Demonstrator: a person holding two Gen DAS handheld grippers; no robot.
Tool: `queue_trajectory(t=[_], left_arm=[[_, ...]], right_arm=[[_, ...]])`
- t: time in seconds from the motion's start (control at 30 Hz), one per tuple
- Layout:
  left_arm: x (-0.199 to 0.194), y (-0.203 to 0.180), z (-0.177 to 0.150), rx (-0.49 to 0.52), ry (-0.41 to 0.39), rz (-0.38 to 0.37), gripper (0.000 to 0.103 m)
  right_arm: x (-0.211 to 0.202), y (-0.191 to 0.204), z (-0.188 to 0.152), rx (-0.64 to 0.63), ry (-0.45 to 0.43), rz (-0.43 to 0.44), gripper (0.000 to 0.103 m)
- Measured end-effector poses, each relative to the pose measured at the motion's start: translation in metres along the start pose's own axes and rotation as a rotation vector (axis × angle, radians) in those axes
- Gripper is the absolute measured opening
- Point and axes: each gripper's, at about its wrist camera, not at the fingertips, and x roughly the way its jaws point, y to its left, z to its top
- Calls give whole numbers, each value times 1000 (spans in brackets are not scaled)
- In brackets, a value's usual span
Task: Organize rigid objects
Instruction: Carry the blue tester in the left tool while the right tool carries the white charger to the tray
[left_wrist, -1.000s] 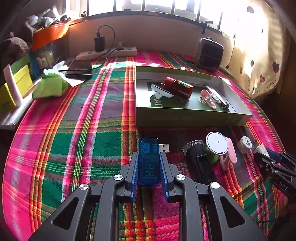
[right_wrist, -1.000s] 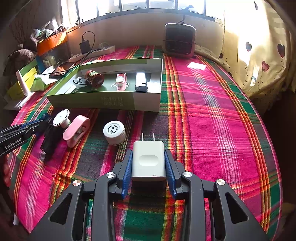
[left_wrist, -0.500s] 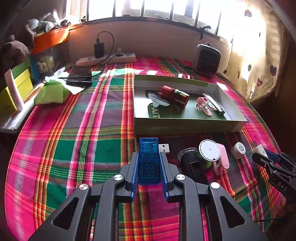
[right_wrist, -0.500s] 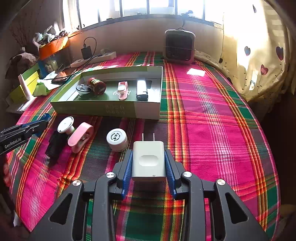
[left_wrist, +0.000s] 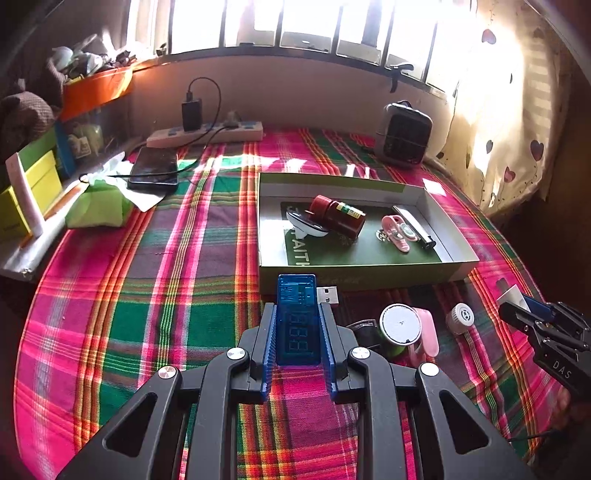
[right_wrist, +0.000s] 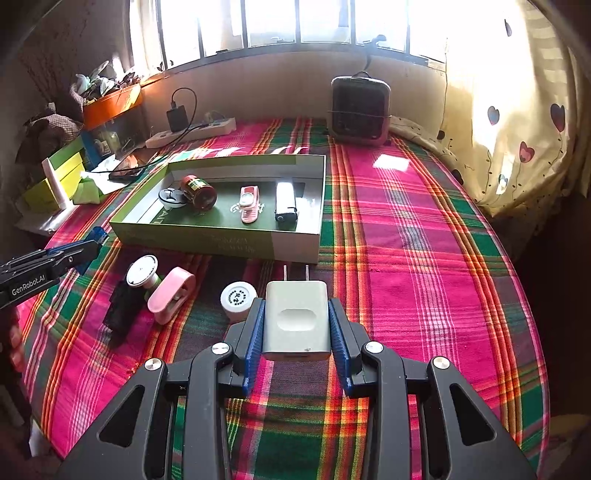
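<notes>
My left gripper (left_wrist: 297, 325) is shut on a blue USB meter (left_wrist: 297, 317), held above the plaid cloth just in front of the green tray (left_wrist: 354, 275). My right gripper (right_wrist: 297, 325) is shut on a white wall charger (right_wrist: 297, 319), prongs forward, held in front of the tray's (right_wrist: 221, 242) near wall. The tray holds a red-brown bottle (right_wrist: 197, 188), a pink clip (right_wrist: 248, 203), a lighter (right_wrist: 285, 201) and a white disc (right_wrist: 170, 195). Loose on the cloth lie a white cap (right_wrist: 238, 298), a pink clip (right_wrist: 170, 297), a white round disc (right_wrist: 142, 271) and a black holder (right_wrist: 123, 308).
A small heater (right_wrist: 360, 109) stands at the back by the wall. A power strip (left_wrist: 205, 134), a phone (left_wrist: 155, 168) and a green pouch (left_wrist: 98, 206) lie at the back left. Boxes (left_wrist: 31, 184) line the left edge. A curtain (right_wrist: 517, 110) hangs at the right.
Both grippers have risen and drawn back a little with their objects held; the tray and loose items look smaller and farther. Nothing was let go.
</notes>
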Motion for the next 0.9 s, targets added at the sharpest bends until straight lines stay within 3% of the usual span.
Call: queue_trajectory(t=[0.33, 0.9], left_arm=[[5, -3, 20, 0, -13, -36, 21], [42, -11, 50, 16, 23, -79, 21]], right_arm=[[4, -1, 31, -8, -27, 24, 35], [48, -10, 85, -3, -13, 41, 35]])
